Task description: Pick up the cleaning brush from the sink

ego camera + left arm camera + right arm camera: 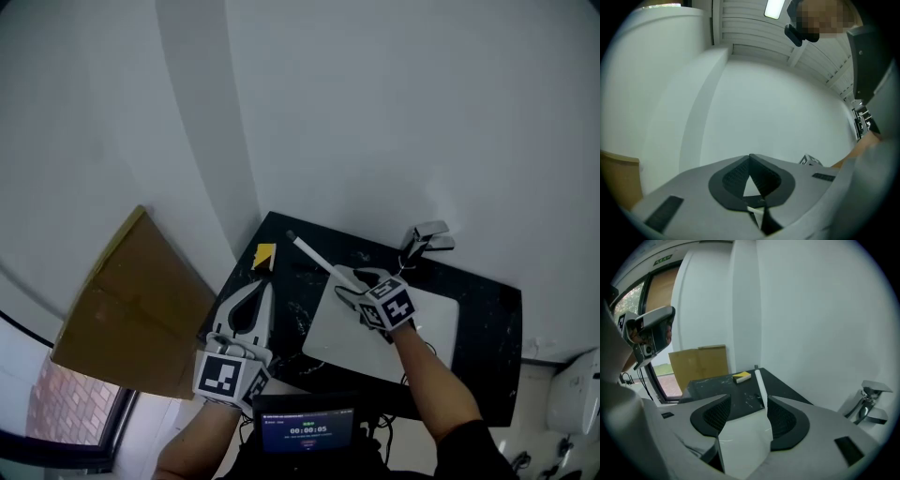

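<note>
The cleaning brush shows as a long white handle [319, 258] slanting from the black counter toward the white sink [433, 328]. Its head is hidden under my right gripper [354, 284]. In the right gripper view the handle [761, 387] runs between the jaws, close along the right-hand pad, with the sink basin [740, 439] below. The right gripper [747, 399] stands open, with a wide gap on the left of the handle. My left gripper [262, 286] hovers over the counter's left end, shut and empty. In its own view the left gripper [750, 157] faces a bare white wall.
A chrome faucet [427, 239] stands behind the sink, also visible as the faucet [868, 404] at right. A yellow sponge [265, 254] lies on the black counter [487, 319]. A cardboard box [131, 300] leans left of the counter. A small screen [307, 431] sits at the front edge.
</note>
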### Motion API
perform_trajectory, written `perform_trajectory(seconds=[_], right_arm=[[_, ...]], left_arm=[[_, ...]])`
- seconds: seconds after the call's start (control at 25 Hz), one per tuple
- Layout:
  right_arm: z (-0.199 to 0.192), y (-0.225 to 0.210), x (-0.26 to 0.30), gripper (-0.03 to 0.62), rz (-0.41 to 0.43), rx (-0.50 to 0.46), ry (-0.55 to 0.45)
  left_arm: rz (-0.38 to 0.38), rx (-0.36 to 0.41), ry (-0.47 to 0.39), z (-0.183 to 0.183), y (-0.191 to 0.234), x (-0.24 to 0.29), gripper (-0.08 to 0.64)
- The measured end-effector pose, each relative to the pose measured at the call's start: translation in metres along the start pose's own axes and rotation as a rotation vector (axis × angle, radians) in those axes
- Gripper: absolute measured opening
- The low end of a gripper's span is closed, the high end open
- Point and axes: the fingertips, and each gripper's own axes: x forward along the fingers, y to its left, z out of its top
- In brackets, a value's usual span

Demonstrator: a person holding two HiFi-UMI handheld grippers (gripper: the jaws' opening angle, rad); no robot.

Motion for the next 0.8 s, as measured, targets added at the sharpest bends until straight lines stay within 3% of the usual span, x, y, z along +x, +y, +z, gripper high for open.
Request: perform_trajectory(seconds=[0.32, 0.56, 0.68, 0.8], right_arm=[[-0.061, -0.064, 0.11, 0.219, -0.004, -0.041, 0.164], [-0.094, -0.079, 0.153, 0.219, 0.027, -0.111, 0.241], [-0.096, -0.084, 0.163, 0.105, 0.022, -0.123, 0.226], [-0.095, -0.085, 0.165, 0.1, 0.024, -0.126, 0.202]], left_arm=[[-0.024, 0.006, 0.065, -0.07, 0.038, 0.052, -0.002], [-0.026, 0.014, 0.083, -0.095, 0.047, 0.074, -0.002], [-0.024, 0.016, 0.088, -0.104, 0.05, 0.078, -0.002], [-0.014, 0.015, 0.088, -0.11, 0.055, 0.079, -0.002]])
